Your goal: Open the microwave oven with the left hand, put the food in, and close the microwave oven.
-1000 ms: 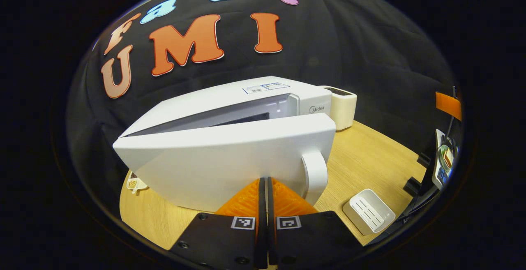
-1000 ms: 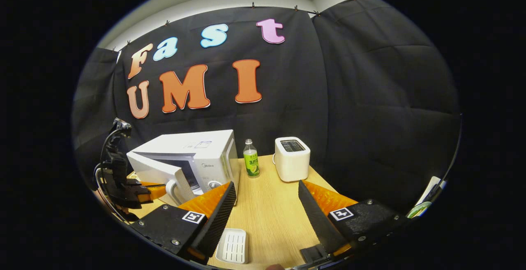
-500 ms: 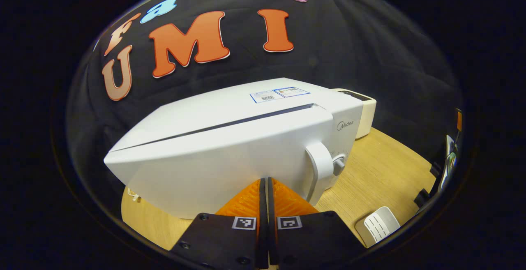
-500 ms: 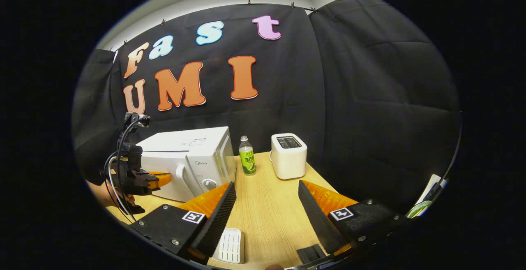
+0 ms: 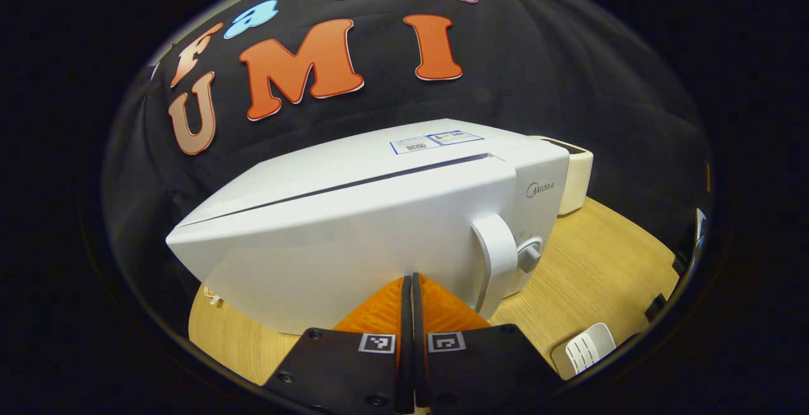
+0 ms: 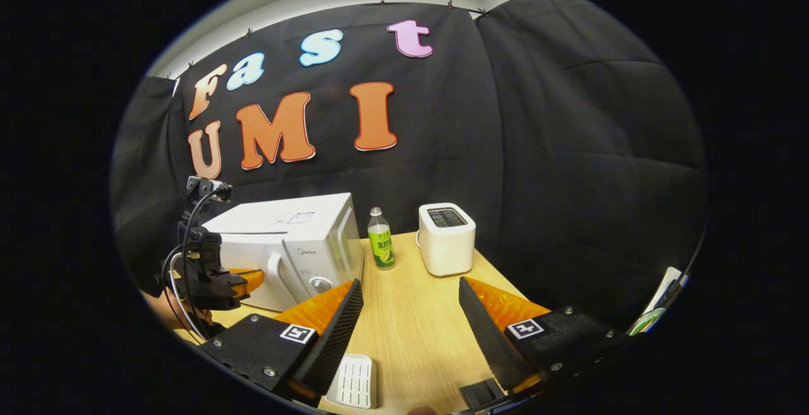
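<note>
Microwave oven (image 5: pixel 379 213) mid-frame on counter (image 5: pixel 600 263), door flush, apparently closed | left claw (image 5: pixel 409 285) clenched, empty, tips against door face for flat pushing | right claw (image 6: pixel 411 314) released, lower centre, clear of door | food presumably inside, unverifiable

Light even and soft from overhead, bright enough on my side of booth. Microwave (image 5: pixel 379 213) top and door well lit, no hard glare, only faint sheen; its underside throws soft shadow on table (image 5: pixel 607 257) at left. My left claw (image 5: pixel 407 288) sharp, orange fingers crisp. Strong fisheye bending: microwave edges bow, table rim curves. Right gripper view: wall cloth dark, folds faintly visible, pale ceiling strip bright at top. Toaster (image 6: pixel 447 238) and bottle (image 6: pixel 381 247) small but clear. Edges darken, slightly soft.
</note>
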Tool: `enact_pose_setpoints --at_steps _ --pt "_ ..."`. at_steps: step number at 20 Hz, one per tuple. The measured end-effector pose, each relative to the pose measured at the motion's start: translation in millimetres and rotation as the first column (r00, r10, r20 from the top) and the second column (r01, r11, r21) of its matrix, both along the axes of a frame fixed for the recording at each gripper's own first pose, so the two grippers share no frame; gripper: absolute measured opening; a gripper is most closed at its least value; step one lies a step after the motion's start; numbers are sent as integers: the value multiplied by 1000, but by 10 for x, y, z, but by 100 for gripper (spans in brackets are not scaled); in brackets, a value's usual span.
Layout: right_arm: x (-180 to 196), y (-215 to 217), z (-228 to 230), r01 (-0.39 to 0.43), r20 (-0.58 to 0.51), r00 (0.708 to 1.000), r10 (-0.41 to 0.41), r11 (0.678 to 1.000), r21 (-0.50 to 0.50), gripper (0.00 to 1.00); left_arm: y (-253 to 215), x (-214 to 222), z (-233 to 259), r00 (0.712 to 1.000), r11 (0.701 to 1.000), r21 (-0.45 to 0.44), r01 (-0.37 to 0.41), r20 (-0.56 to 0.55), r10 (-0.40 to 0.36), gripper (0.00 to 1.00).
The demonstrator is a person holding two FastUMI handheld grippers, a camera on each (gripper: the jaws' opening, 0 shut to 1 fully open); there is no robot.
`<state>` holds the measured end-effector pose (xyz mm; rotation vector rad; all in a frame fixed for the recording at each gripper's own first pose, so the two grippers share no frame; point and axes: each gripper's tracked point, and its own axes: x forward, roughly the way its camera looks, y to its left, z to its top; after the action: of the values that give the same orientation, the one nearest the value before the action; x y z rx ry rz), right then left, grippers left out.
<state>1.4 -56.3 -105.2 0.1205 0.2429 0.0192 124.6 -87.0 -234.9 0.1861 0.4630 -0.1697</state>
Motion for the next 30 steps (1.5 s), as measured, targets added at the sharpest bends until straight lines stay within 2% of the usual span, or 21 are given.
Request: enact_pose_setpoints --at_steps 1,2,9,10,11,12,18,22,30 --pt "-1 6 -4 -3 -1 1000 3 1000 -3 95 -28 3 -67 1000 999 -31 -9 -24 8 5" --pt "-9 12 -5 -7 -1 1000 7 1000 -5 95 -46 -32 -87 999 999 -44 -14 -39 13 5" --pt "-79 9 53 -9 7 1000 9 1000 -8 95 21 -28 -135 997 999 -26 -23 -69 21 5" --pt "-89 14 67 -10 9 1000 10 1000 -8 95 71 -27 -78 998 999 -15 -38 -53 37 5" --pt "-93 6 88 -10 13 1000 10 1000 -8 95 152 -21 29 998 999 3 -54 -22 54 0" --pt "-92 12 114 -13 19 1000 13 1000 -7 95 212 -45 121 998 998 10 -57 2 57 5" --pt "-76 96 256 -40 52 998 41 999 -11 95 528 -313 774 987 997 16 -75 141 72 5" --pt "-57 188 361 -61 71 995 63 998 -32 95 711 -512 1033 981 995 -27 -91 167 94 5" --pt "3 374 572 -91 101 990 98 994 -66 95 1367 -895 1509 959 982 -53 -184 210 191 7"
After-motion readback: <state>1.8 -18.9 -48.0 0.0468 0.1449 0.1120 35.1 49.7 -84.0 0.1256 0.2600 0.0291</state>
